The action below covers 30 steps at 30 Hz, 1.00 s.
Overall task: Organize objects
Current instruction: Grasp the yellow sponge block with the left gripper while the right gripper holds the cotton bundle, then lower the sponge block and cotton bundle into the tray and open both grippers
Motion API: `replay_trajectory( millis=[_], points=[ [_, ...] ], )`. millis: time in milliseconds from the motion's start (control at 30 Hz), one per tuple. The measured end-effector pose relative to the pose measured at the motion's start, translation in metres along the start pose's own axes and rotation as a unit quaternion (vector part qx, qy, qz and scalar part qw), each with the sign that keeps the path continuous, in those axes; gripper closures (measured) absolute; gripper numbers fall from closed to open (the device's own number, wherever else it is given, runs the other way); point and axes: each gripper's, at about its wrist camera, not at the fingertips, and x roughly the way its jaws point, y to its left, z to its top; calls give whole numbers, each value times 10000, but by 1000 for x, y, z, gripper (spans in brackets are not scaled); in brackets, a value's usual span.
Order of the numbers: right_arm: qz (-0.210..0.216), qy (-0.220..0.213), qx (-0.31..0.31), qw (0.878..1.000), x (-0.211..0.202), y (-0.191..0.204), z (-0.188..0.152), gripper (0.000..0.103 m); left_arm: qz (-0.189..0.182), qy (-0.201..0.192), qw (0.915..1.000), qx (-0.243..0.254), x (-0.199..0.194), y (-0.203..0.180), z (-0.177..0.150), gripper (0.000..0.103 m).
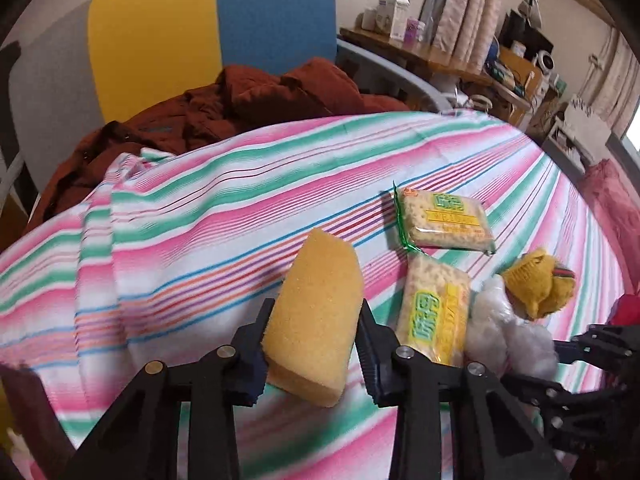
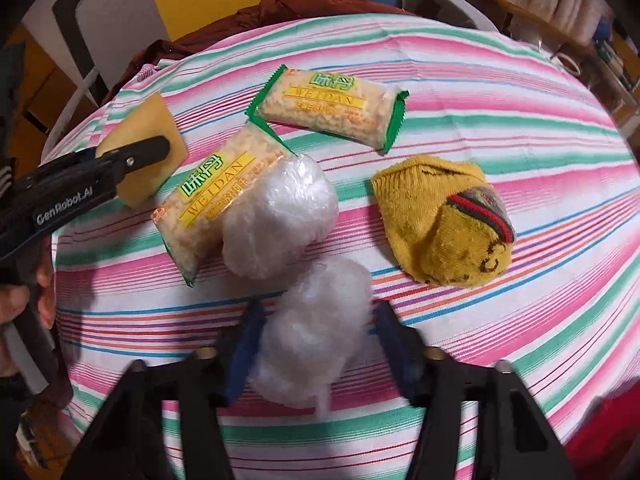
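1. My left tongs (image 1: 314, 344) are pinching the yellow sponge (image 1: 316, 316). Both pads press its long flanks, and its long axis runs out along the fingers toward 12 o'clock, tip slightly tilted to 1.

2. In the right wrist view the same sponge (image 2: 146, 152) sits at about 10 o'clock, at the far left edge of the group and raised off the striped cloth (image 2: 520, 280), as far as I can judge.

3. My right tongs (image 2: 316, 344) stand spread around the near white plastic wad (image 2: 316, 328). The wad lies between the fingers, but I cannot tell whether the pads touch it yet.

4. A second white wad (image 2: 280, 220) sits just beyond it at 11 o'clock, touching the near cracker packet (image 2: 216, 196), whose long axis points to 1 o'clock.

5. The far cracker packet (image 2: 332, 112) lies crosswise at 12 o'clock, and the yellow sock (image 2: 440, 220) at 1 to 2 o'clock, apart from the wads.

6. My reading: the left side is nearer the packets, so the sponge wants setting down at their 9 o'clock side, long axis parallel to the near packet.
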Motion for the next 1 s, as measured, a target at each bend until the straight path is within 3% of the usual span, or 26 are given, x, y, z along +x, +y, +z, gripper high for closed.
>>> replay_trajectory(
  millis=[200,333,467,600,800,900,1000],
  points=[
    [148,-44,-61,9999,-2,11,-1,62,-27,-398,9985,-385,-56,7,-24,66],
    [673,-168,-332,9970,-10,23,-2,62,-28,-684,9960,-572,-98,11,-44,66],
    [1257,-498,-935,9864,-27,47,-9,62,10,-883,9929,-796,-131,20,-64,66],
    [1477,-739,-1423,9760,-37,76,-18,62,139,-1081,9880,-1092,-171,41,-94,66],
    [1527,-793,-1845,9676,-46,102,-37,62,535,-1407,9710,-1858,-231,99,-143,66],
    [1812,-910,-1958,9595,-58,130,-43,62,801,-1597,9586,-2215,-260,132,-167,66],
    [2286,-1104,-2210,9417,-81,172,-54,62,985,-1711,9456,-2585,-279,160,-188,66]
  ],
)
